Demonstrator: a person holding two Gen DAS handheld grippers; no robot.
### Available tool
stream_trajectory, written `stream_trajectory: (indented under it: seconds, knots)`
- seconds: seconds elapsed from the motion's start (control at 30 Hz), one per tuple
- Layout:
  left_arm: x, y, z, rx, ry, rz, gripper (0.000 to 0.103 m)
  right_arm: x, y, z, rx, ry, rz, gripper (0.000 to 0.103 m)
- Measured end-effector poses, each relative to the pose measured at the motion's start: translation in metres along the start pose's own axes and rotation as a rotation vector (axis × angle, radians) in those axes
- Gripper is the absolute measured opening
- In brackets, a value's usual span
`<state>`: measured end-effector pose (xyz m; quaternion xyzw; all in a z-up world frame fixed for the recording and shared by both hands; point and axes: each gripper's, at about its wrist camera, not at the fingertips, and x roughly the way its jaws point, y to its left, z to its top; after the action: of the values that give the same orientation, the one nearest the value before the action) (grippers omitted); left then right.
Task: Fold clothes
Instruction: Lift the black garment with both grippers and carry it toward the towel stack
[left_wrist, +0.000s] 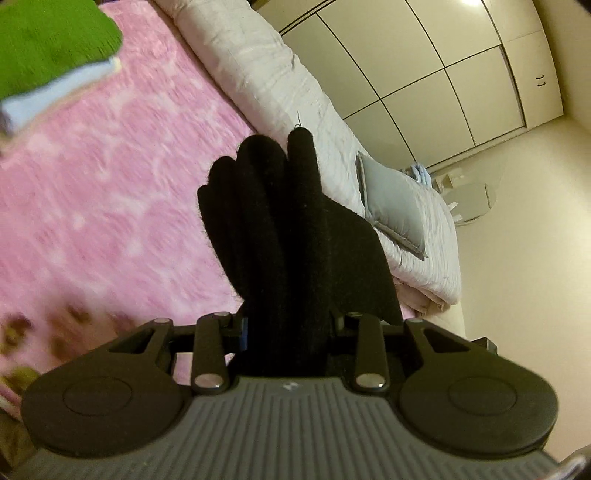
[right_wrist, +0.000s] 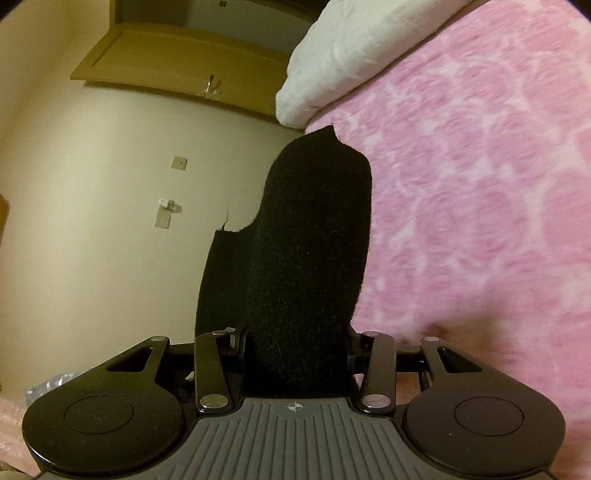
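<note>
**Black knit held up over the pink bed**

Left gripper (left_wrist: 288, 325) clamped on a bunch of black knit garment (left_wrist: 291, 236), fingers hidden under the cloth. Gathered into several rounded folds that stand up past the jaws, a loose thread at the topmost tip. Raised off the pink blanket (left_wrist: 110, 206), not lying on it. Up in the far corner of the left view, a green folded piece (left_wrist: 51, 44) stacked on a light blue one (left_wrist: 62, 88) (both blurred). Along the blanket's edge, a white quilt (left_wrist: 266, 77) rolled lengthwise, with a grey cushion (left_wrist: 395, 206) resting on it. Beyond, pale wardrobe doors (left_wrist: 424, 74).

Right gripper (right_wrist: 295, 350) likewise closed on the same black knit garment (right_wrist: 314, 258): one thick fuzzy lobe rising between the jaws, a flatter flap hanging to its left with a stray thread at the corner. Fingertips buried in the fabric, so not visible. Pink blanket (right_wrist: 480, 184) filling the right side of this view, white quilt (right_wrist: 332, 55) at its upper end. To the left, a cream wall with a switch plate (right_wrist: 179, 162), and a wooden door (right_wrist: 177, 55) further up.
</note>
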<state>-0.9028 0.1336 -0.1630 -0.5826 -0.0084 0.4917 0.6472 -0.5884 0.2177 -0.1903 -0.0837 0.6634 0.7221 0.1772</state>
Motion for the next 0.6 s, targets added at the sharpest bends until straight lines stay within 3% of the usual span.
stream_trajectory:
  seconds: [0.23,0.47,0.6]
  knots:
    - [-0.087,0.110,0.129,0.020,0.032,-0.007,0.030,0.130,0.061,-0.023,0.021,-0.026,0.001,0.043]
    - [-0.123,0.200,0.252,0.042,0.008,0.044,0.030,0.287,0.101,0.011,0.011,-0.031,-0.005,0.043]
    - [-0.113,0.243,0.308,0.028,-0.011,0.064,0.030,0.357,0.107,0.030,0.001,-0.045,-0.030,0.043]
